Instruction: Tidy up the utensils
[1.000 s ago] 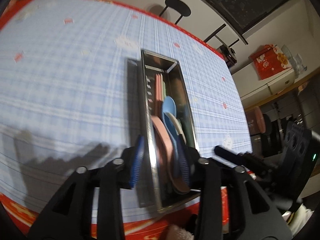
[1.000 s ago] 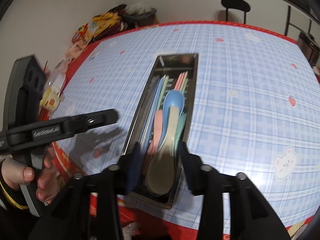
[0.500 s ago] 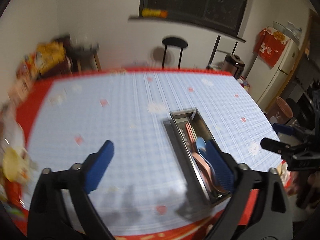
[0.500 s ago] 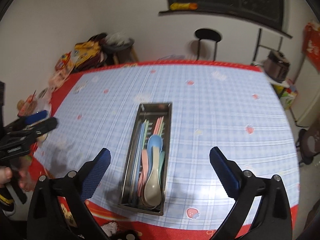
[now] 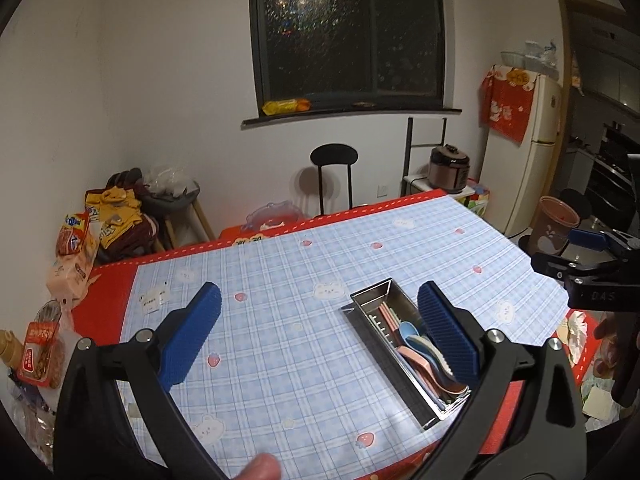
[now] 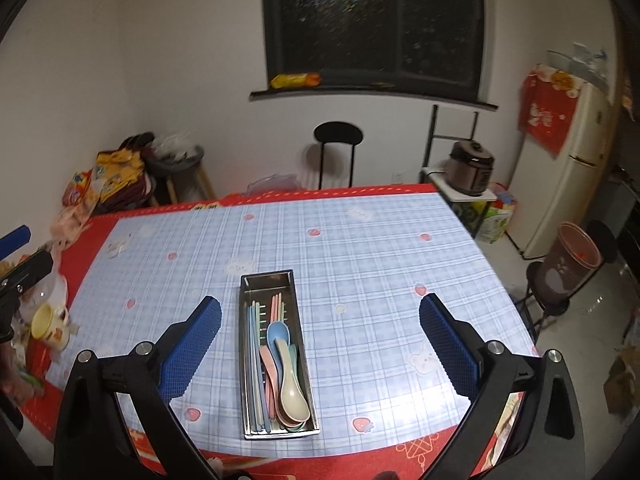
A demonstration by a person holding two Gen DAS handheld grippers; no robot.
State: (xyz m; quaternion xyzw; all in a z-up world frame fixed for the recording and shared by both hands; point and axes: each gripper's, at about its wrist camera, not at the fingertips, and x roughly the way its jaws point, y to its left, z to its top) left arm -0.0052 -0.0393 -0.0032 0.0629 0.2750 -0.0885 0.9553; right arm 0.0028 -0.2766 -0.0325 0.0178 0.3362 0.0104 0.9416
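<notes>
Both the left gripper point(image 5: 318, 330) and the right gripper point(image 6: 320, 344) are released: their jaws have just been opening and hold nothing. The steel tray point(image 6: 245, 360), at lower centre of the right wrist frame, rests on the surface point(image 6: 380, 248) near its front edge, containing spoons point(image 6: 286, 376) and chopsticks point(image 6: 256, 344). Risk: a low gripper pass could knock the tray, sliding it off that edge and spilling the utensils.

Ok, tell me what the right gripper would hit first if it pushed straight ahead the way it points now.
Probably the steel utensil tray with pastel spoons, or the blue-checked tablecloth just beyond it. The right gripper, jaws open and empty, angles down at the table; depth is unclear.
</notes>
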